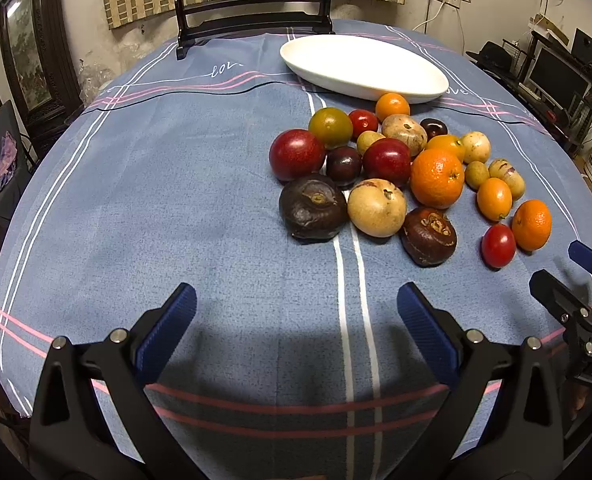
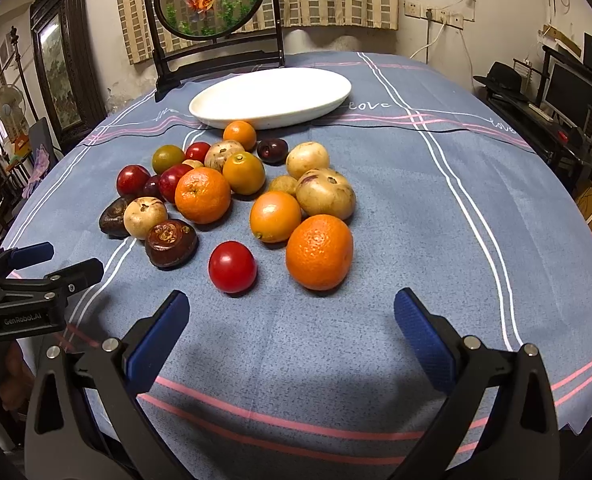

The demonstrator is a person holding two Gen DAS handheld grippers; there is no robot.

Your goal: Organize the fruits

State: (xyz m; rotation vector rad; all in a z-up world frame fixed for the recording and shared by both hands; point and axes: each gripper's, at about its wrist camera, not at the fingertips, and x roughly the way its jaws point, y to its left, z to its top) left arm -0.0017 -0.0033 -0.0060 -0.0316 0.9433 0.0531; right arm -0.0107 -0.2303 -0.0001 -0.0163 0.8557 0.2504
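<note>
- Plainly, nothing has been sorted yet: the white oval dish (image 2: pixel 270 96) at the far side of the table holds no fruit, and the whole fruit pile (image 2: pixel 232 192) lies loose on the blue striped tablecloth (image 2: pixel 416 240) just on the near side of it.
- Right gripper (image 2: pixel 292 320) hovers over the near cloth with its blue pads spread wide and nothing between them.
- Left gripper (image 1: pixel 296 312) is likewise spread wide and holds nothing; it sits to the left, with the pile lying far and to the right of its fingers.
- Deciding relation: the red cherry tomato (image 2: pixel 232 266) and the large mandarin (image 2: pixel 319 252) are the nearest pieces, and both lie straight ahead of the right gripper, just beyond its fingertips. In the left wrist view the same tomato (image 1: pixel 498 245) is off toward the right edge, so the right hand looks the better placed for a first pick.
- Neither fruit has much of a long axis; the mandarin is slightly taller than wide, so approach angle should matter little.
- The tomato stands a little apart from its neighbours, while the mandarin looks pressed against a smaller orange citrus (image 2: pixel 275 216) behind it, so the tomato seems the cleaner grasp.
- The dish's long axis runs left to right, beyond the whole pile, so any carried fruit must pass over the others.
</note>
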